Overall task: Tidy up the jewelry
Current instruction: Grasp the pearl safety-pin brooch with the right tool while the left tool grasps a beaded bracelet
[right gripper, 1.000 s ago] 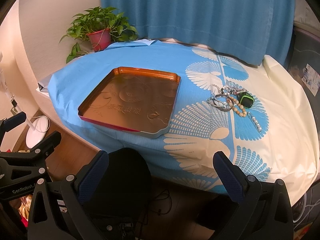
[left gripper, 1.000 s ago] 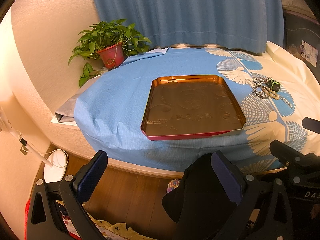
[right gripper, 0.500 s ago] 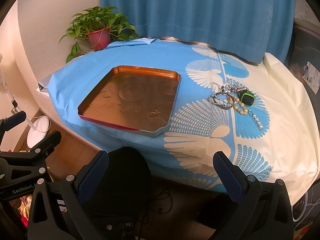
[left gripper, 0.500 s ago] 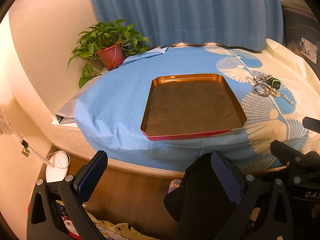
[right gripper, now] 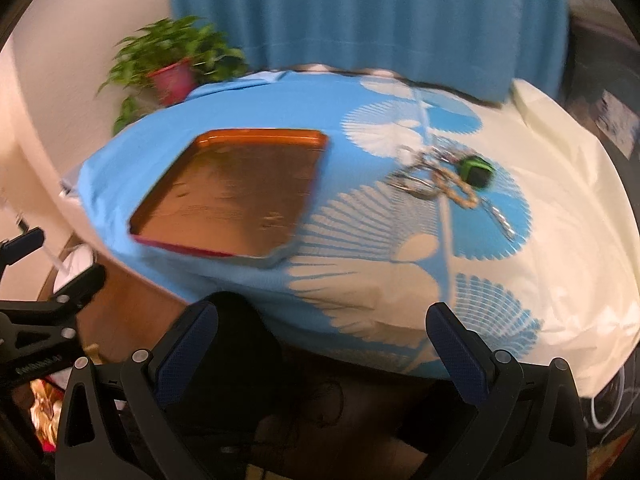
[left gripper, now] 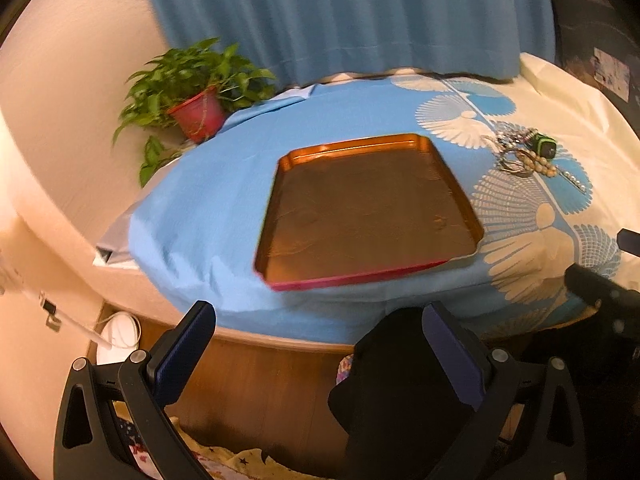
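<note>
Copper-coloured and bare, the tray (left gripper: 368, 212) is lying on the blue cloth (left gripper: 200, 216) ahead of my left gripper (left gripper: 316, 354), which I am holding spread wide, gripping nothing. Through the right wrist camera my right gripper (right gripper: 322, 354) is gaping too — the jewelry pile (right gripper: 444, 184) is sitting just right of the tray, blurred.

A potted plant (left gripper: 192, 96) with green leaves in a red pot stands at ten o'clock, against a cream wall (left gripper: 68, 92). A blue curtain (left gripper: 344, 16) hangs at twelve o'clock. A cloth (left gripper: 200, 208), plain blue on one side and cream with blue fan prints toward three o'clock, covers the desk (left gripper: 256, 338). At eight o'clock a white round object (left gripper: 118, 338) lies on the wooden floor (left gripper: 256, 392).
</note>
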Demonstrator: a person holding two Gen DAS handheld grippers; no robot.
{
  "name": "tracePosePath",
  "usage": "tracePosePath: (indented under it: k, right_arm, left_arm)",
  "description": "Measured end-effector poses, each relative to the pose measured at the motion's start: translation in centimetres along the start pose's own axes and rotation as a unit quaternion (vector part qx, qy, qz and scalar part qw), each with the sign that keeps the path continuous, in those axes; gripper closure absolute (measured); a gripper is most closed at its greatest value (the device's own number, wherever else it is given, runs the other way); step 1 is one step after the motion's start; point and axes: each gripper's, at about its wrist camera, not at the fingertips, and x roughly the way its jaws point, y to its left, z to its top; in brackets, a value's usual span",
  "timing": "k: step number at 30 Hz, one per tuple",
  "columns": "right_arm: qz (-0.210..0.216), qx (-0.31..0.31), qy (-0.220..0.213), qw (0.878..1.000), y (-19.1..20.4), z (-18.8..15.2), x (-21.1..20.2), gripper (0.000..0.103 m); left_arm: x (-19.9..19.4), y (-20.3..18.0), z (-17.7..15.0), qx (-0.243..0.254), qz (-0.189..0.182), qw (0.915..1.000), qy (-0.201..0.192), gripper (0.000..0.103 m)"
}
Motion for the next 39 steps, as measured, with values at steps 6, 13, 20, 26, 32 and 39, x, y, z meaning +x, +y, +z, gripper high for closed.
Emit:
tracePosePath:
  k: [6, 13, 20, 26, 32, 39]
  right_arm:
    - [-0.042, 0.068, 0.008, 0.997, -7.4, 0.1, 1.7, 0.0]
    - [-0.09, 0.106, 0.019, 0.99, -16.7, 1.3, 5.5, 0.0]
    - [-0.087, 0.077, 0.042, 0.992, -22.3, 3.6, 11.1, 0.0]
    - [-0.062, 0.061, 0.05, 0.995, -23.3, 5.3, 14.8, 0.0]
    - [-0.054, 0.051, 0.035, 0.997, -23.2, 6.5, 16.1, 0.0]
    - [-0.056, 0.051, 0.024, 0.997, -23.2, 6.9, 16.4, 0.0]
  left_arm:
    - [1.6, -4.6, 3.9, 0.04, -0.03, 0.9987, -0.006, 0.0]
    - [6.8, -13.2, 10.6, 0.112, -0.12, 0.9859, 0.032, 0.0]
    - [11.8, -21.0, 15.9, 0.18, -0.172, 0.9675, 0.041, 0.0]
    - [15.5, -24.3, 17.4, 0.219, -0.19, 0.9544, 0.071, 0.0]
    - [17.5, -23.5, 17.1, 0.22, -0.195, 0.9508, 0.096, 0.004]
    - [19.2, -22.3, 17.9, 0.17, -0.225, 0.9503, 0.133, 0.035]
